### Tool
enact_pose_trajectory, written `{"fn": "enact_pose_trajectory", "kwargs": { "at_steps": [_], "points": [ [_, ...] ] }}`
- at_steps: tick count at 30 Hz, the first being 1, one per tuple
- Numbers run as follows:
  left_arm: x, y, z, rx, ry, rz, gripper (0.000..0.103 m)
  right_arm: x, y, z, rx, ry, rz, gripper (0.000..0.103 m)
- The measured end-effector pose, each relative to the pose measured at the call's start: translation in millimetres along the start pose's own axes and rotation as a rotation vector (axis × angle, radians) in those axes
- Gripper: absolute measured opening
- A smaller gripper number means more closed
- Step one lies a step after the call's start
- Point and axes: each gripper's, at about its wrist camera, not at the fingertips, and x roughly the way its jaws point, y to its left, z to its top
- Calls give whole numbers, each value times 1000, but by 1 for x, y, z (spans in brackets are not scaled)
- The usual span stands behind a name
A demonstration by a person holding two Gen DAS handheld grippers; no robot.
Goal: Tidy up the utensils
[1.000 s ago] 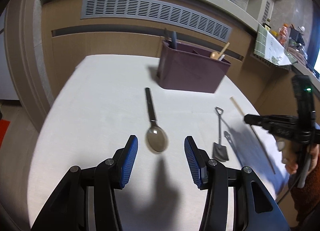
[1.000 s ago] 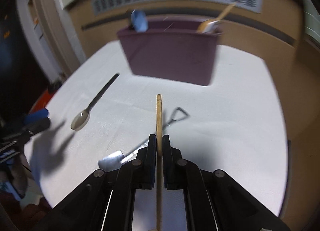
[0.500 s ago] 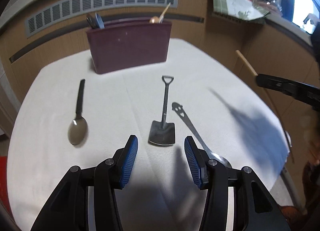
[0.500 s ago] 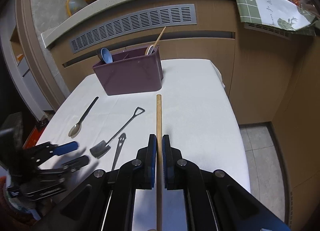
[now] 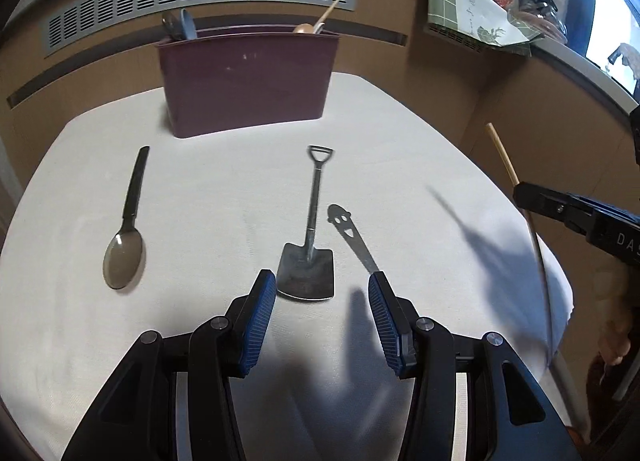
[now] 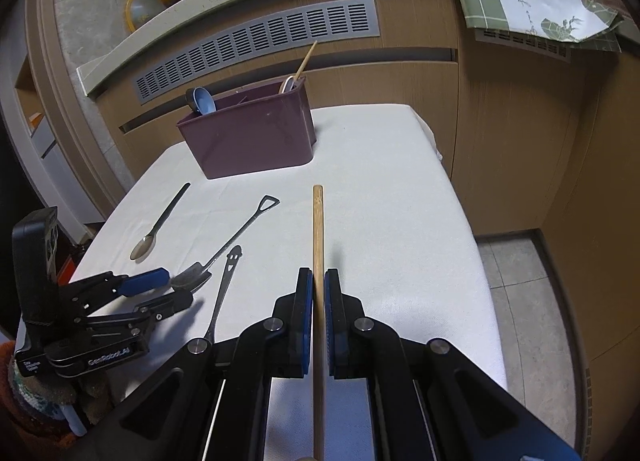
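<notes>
While our right gripper clamps the wooden chopstick, our left gripper hangs spread over the shovel spoon near the table's front edge.

Surface: table under a white cloth. Maroon caddy stands at the far end, utensils poking out of it. Lying flat on the cloth: black-handled spoon on the left, shovel-shaped spoon mid, blade toward the near edge, face-cutout utensil just right of it, close but apart.
</notes>
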Motion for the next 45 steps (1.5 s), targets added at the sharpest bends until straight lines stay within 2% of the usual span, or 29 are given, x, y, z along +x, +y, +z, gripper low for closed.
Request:
{"fn": "enact_pose_trajectory", "kwargs": {
  "at_steps": [9, 11, 12, 14, 18, 25, 30, 31, 33, 40, 45],
  "points": [
    [19, -12, 6, 32, 49, 131, 47, 4, 1, -5, -7, 4, -10, 5],
    [20, -14, 7, 30, 47, 137, 42, 7, 2, -5, -5, 13, -7, 5],
    [20, -14, 8, 27, 44, 134, 34, 7, 2, -5, -4, 16, -6, 5],
    [19, -11, 8, 10, 31, 124, 33, 7, 2, -5, -9, 18, -7, 5],
    [1, -1, 12, -16, -49, 128, 33, 6, 3, -5, -18, 19, -21, 5],
    [-67, 27, 33, -87, -274, 175, 32, 7, 5, -4, -18, 18, -18, 5],
    [-96, 39, 44, -114, -335, 175, 29, 8, 12, -3, -36, 17, -20, 5],
    [-100, 40, 46, -114, -342, 176, 22, 7, 13, -2, -39, 16, -21, 5],
    [-108, 40, 48, -112, -350, 179, 15, 6, 14, -1, -44, 13, -24, 5],
    [-120, 49, 44, -137, -343, 182, 15, 2, 18, -1, -59, 5, -35, 5],
    [-107, 70, 37, -193, -264, 139, 15, 4, 16, -1, -51, 15, -36, 5]
  ]
}}
